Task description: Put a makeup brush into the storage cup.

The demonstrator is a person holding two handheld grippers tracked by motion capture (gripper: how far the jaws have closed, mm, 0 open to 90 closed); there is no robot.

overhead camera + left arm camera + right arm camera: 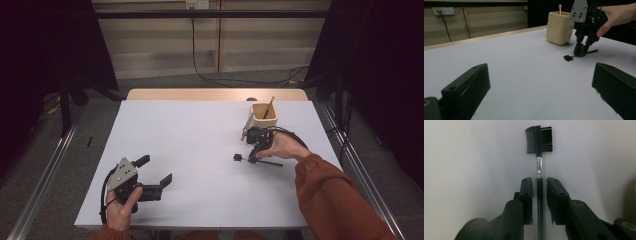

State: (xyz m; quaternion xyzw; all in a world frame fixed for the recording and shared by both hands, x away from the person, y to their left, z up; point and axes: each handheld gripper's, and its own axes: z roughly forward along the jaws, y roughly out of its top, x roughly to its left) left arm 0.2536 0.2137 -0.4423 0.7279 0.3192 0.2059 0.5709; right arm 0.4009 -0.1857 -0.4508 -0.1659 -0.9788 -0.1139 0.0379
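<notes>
- Right claw (539,182) points down at a small black brow brush (539,150) lying flat on the white tabletop (190,150). Its jaws straddle the thin handle with a slim gap on each side, nearly pressed together but not yet pinching.
- Brush look: a slender black handle, a short silvery ferrule, and a two-sided head with fine comb teeth on one side and dark bristles on the other. From the claw the head points to 12 o'clock.
- Risk, as I judge it: the handle is thin and lies flat, so closing jaws may roll or flick it away, or pinch it off-centre so the head tips down.
- Beige cup (263,118) holding a stick stands near, at about 1 o'clock from the brush in the high view; a lift could bump it.
- Left claw (155,172) rests spread wide and empty, at 8 o'clock, well apart.
</notes>
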